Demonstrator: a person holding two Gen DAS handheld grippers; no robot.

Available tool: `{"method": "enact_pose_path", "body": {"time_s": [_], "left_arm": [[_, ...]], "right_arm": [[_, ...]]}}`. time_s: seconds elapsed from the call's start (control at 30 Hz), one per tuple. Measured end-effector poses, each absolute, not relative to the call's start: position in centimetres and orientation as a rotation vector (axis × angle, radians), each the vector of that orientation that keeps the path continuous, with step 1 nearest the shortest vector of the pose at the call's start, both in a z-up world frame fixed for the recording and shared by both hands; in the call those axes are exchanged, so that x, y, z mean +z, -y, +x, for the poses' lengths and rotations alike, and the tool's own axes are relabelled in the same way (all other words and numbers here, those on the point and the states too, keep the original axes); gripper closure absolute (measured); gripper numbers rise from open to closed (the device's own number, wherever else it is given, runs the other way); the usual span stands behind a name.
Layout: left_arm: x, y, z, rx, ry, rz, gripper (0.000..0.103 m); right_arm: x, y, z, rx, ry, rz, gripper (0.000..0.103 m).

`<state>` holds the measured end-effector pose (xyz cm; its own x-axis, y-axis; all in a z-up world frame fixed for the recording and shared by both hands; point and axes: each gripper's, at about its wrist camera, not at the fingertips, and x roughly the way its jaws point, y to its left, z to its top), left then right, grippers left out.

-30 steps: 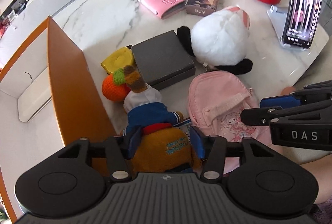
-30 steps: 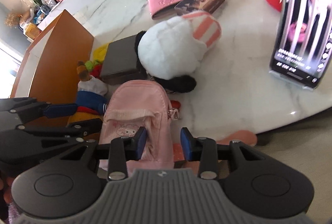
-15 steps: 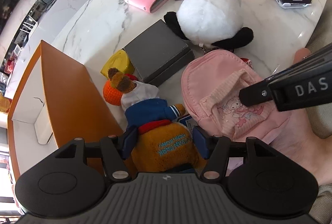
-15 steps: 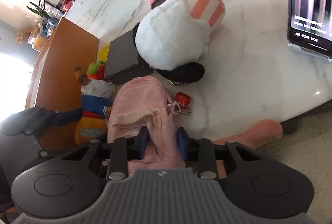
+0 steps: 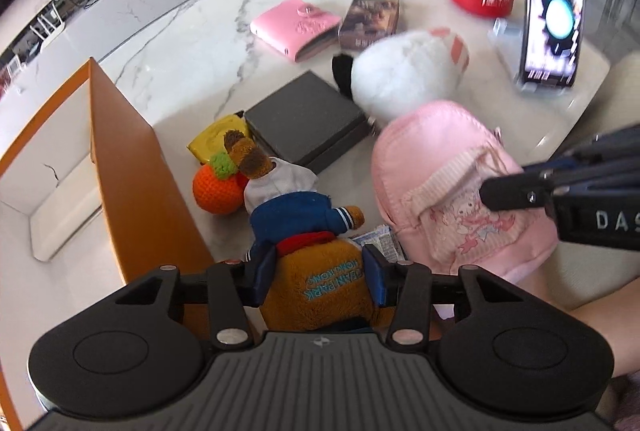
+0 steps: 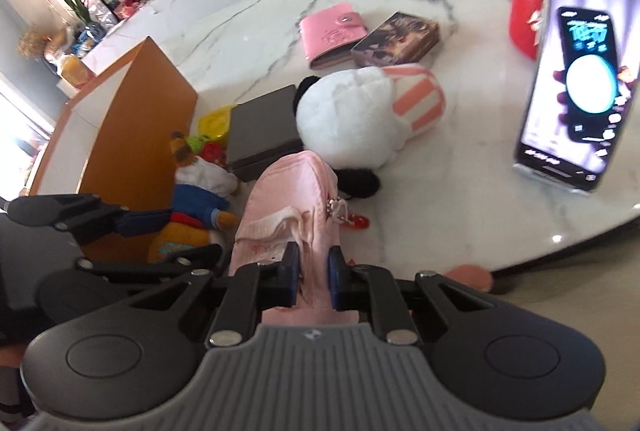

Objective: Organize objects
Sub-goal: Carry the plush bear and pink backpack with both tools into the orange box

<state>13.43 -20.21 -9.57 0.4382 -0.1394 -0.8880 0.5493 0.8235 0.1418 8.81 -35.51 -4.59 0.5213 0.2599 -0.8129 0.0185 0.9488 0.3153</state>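
Plush toys and pouches crowd the near edge of the marble tabletop (image 5: 192, 43), and both tools are going in at once. The left tool (image 5: 320, 271) has its jaws closing on the brown plush bear (image 5: 320, 283) in the blue jacket, the blue pads already pressing the fat orange-brown body from either side; the bear lies just beside the orange box (image 5: 132, 167), head pointing away toward the crocheted orange (image 5: 216, 191). The right tool (image 6: 312, 271) is closing too, its pads pinching a fold of the pink mini backpack (image 6: 288, 191) near its bottom edge, and the bag looks to hang slightly off the tabletop edge. So the step in hand reads as a double pick-up. Next, each tool needs a firm squeeze before lifting, since both things are soft and could slip; then the bear wants carrying leftward over the box wall and lowering into the white interior (image 5: 52, 167). The backpack's dangling red charm (image 6: 356, 221) may snag on the white plush (image 6: 352, 119), which touches the bag's top.
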Motion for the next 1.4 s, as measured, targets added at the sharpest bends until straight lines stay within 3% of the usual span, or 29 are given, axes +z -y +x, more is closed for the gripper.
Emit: {"method": "enact_pose_path", "body": {"time_s": [0.43, 0.83, 1.03, 1.4], "left_arm": [[-2.6, 13.3, 11.9, -0.513, -0.919, 0.084, 0.050], [3.2, 2.8, 11.1, -0.495, -0.747, -0.194, 0.050], [1.7, -1.0, 13.2, -0.443, -0.770, -0.251, 0.050], [-5.4, -3.3, 18.0, -0.492, -0.960, -0.305, 0.049]], "right_arm": [[3.1, 32.7, 4.9, 0.084, -0.803, 0.144, 0.090], [9.3, 23.7, 4.7, 0.229, -0.681, 0.009, 0.090], [9.6, 18.3, 6.0, 0.311, -0.706, -0.034, 0.090], [4.8, 13.3, 9.8, 0.295, -0.860, -0.197, 0.089]]}}
